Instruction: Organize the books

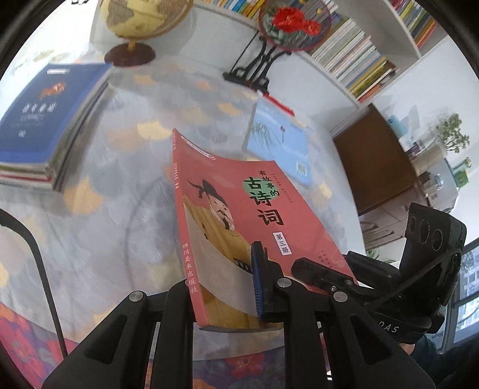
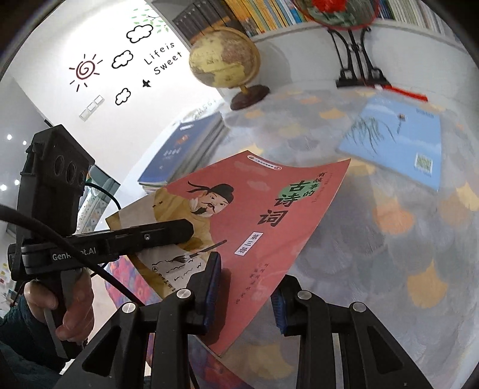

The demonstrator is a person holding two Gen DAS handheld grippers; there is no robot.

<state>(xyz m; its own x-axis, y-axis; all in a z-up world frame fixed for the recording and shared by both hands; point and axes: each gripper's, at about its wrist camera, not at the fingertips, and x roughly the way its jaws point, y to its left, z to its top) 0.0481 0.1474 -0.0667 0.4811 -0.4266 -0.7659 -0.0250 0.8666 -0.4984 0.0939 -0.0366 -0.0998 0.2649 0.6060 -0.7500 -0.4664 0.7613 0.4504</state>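
Nearest the lens in the left wrist view, the left tool (image 1: 230, 284) is clamped on the lower edge of the red book (image 1: 239, 215), one blue pad (image 1: 258, 281) lying flat on the cover and the other jaw hidden behind it. The book is held tilted up off the worktop (image 1: 125, 209), its spine toward the left of the frame. In the right wrist view the right tool (image 2: 245, 287) is seen narrowed onto the near corner of the same book, a pad (image 2: 213, 278) set against the cover; its jaws appear to pinch the edge, though the second pad sits apart at lower right and contact there cannot be confirmed.

The step in hand is judged to be carrying the red book to the stack of books (image 1: 51, 125) at the upper left. The cover is seen to bow between the two grips, so both holds should be kept firm and level, and the book should be squared with the stack before release.

A light blue book (image 1: 281, 143) lies flat beyond, toward the upper right. A globe (image 1: 140, 21) and a fan stand (image 1: 260, 62) are set farther back before the bookshelf (image 1: 353, 59).
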